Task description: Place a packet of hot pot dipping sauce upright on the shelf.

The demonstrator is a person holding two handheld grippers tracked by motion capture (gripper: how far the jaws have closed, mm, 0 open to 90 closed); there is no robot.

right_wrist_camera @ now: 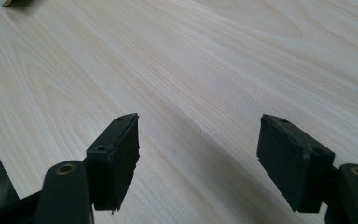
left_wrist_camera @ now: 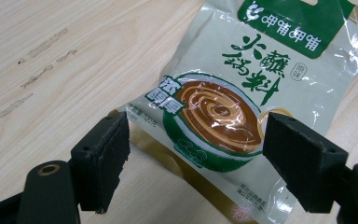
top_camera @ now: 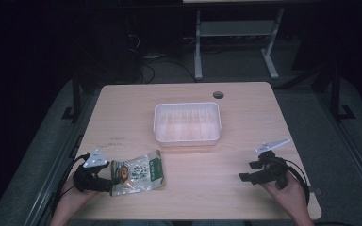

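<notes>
While both claws gape — left claw (left_wrist_camera: 196, 158) over sauce pouch (top_camera: 137, 172) | tub (top_camera: 187, 123) (bare)

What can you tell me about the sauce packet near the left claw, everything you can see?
The sauce packet is a glossy, pale plastic pouch with a green header, green Chinese lettering and a picture of swirled brown sauce in a bowl. It looks sealed and lies flat on the wooden table near the front left edge. The left claw is open around its lower end.
</notes>
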